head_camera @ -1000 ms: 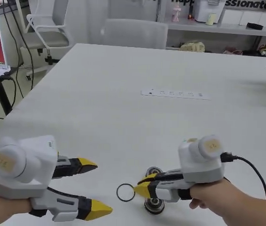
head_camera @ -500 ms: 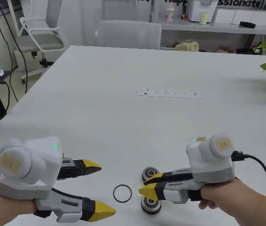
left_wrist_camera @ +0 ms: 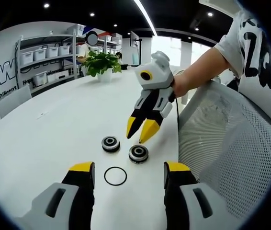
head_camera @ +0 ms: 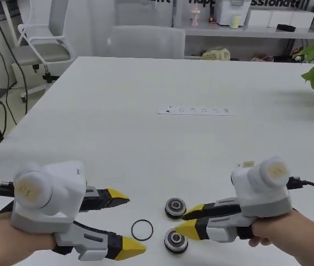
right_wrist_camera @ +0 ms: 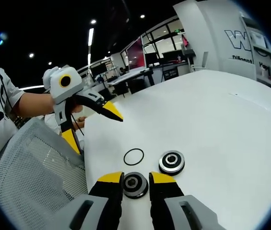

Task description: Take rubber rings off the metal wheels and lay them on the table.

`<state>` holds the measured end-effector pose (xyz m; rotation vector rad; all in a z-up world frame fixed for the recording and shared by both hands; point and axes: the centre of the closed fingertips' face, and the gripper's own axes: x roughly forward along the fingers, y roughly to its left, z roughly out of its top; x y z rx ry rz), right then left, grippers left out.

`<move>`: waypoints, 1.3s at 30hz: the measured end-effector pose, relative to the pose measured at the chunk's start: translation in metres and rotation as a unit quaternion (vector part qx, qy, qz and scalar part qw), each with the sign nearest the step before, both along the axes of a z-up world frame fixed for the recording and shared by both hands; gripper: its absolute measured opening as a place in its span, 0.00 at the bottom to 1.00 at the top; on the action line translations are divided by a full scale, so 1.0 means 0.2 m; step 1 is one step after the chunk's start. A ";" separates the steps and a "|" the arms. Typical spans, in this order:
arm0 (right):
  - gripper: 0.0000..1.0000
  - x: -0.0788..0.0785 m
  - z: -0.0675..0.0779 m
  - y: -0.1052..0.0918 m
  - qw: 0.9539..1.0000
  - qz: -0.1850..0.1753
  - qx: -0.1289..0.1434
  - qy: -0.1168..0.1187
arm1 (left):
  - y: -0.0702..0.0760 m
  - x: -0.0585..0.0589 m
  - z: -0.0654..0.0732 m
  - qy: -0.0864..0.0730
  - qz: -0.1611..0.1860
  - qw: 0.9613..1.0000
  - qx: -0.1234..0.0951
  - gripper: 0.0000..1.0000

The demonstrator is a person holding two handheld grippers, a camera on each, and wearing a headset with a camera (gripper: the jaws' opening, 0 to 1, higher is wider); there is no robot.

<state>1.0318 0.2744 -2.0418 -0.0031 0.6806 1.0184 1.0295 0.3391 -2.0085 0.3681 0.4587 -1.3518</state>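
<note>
- black rubber ring (head_camera: 142, 230) lies flat and loose on the white surface (head_camera: 146, 138), close to its near edge, touching nothing.
- just beside it, toward the right edge, two metal wheels lie apart from each other: the far wheel (head_camera: 175, 207) and the near wheel (head_camera: 175, 241), both with dark outer bands.
- left hand-held gripper (head_camera: 135, 223) hovers by the near edge, jaws spread wide with nothing between them; in the left gripper view the ring lies just ahead of the gap.
- right hand-held gripper (head_camera: 182, 220) has its yellow-tipped jaws a little apart and holds nothing, with its tips just above the near wheel.
- white power strip (head_camera: 196, 111) lies flat mid-surface, well apart from the rest.
</note>
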 end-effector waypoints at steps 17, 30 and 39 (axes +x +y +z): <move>0.22 -0.03 -0.02 -0.06 1.000 0.021 -0.021 -0.008 | -0.09 0.00 -0.03 0.009 -0.018 1.000 0.004 0.51; 0.22 -0.06 -0.08 -0.06 0.998 0.043 -0.037 -0.013 | -0.18 -0.02 -0.06 0.016 -0.039 0.999 0.012 0.48; 0.22 -0.08 -0.13 -0.06 0.996 0.062 -0.057 -0.015 | -0.22 -0.04 -0.11 0.025 -0.052 0.998 0.020 0.44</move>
